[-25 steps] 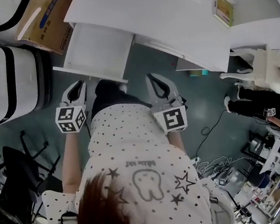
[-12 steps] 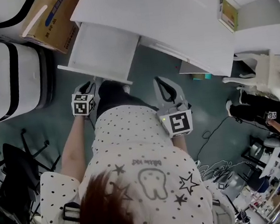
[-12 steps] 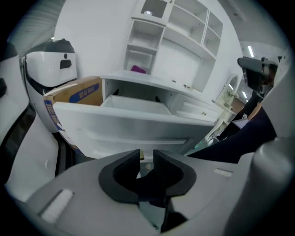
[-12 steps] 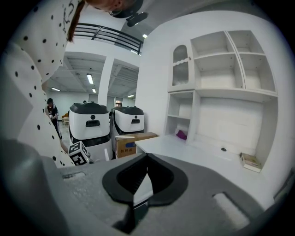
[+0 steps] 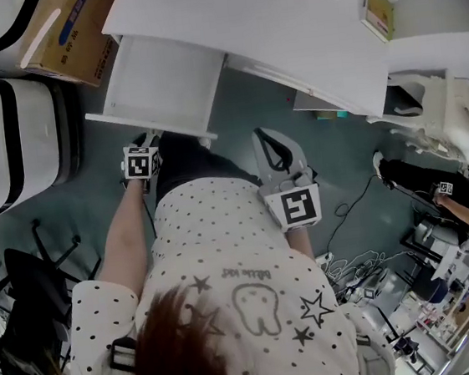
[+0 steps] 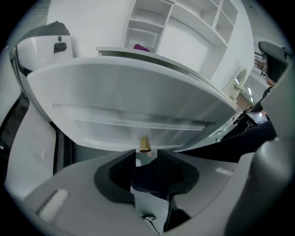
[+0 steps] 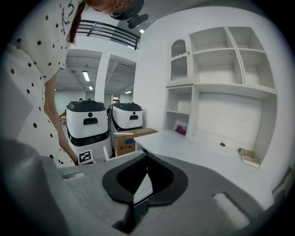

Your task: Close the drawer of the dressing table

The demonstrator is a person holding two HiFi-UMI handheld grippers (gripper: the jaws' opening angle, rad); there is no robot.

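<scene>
Drawer (image 5: 164, 85) not closed yet: sticks far out from under surface (image 5: 283, 25), front toward person. Left gripper (image 6: 146, 154) low, just before drawer front; jaws have just been opening, now wide, nothing pressed between them; brass knob (image 6: 144, 144) just beyond tips. Right gripper (image 7: 146, 159) right of drawer, apart from it; jaws together, empty. Remaining, as I judge: touch front, push drawer fully in.
</scene>
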